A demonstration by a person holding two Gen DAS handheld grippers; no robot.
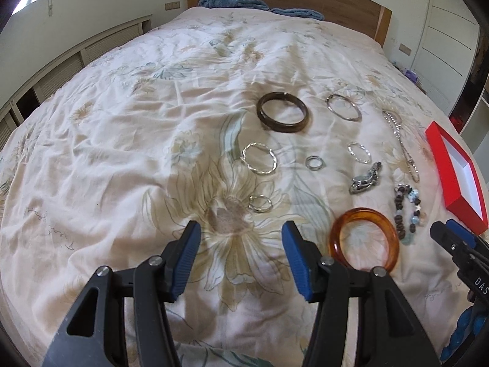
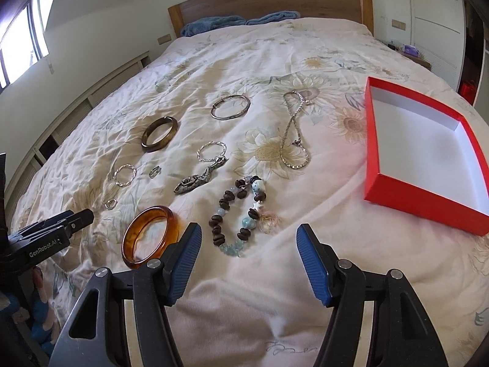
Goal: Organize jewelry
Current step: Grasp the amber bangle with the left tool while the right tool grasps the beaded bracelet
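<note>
Jewelry (image 2: pixel 235 214) lies on the bedspread (image 2: pixel 244 290) just ahead of the right gripper (image 2: pixel 249 244), whose jaws gape wide, holding nothing

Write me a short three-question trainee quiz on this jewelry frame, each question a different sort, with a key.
1. True or false: the red box already holds a bangle.
2. Which lies nearest the right gripper: A) beaded bracelet B) dark bangle C) silver chain?
3. Fill in: the left gripper has its jaws ____, with nothing between them.

Key: 1 false; 2 A; 3 open.
</note>
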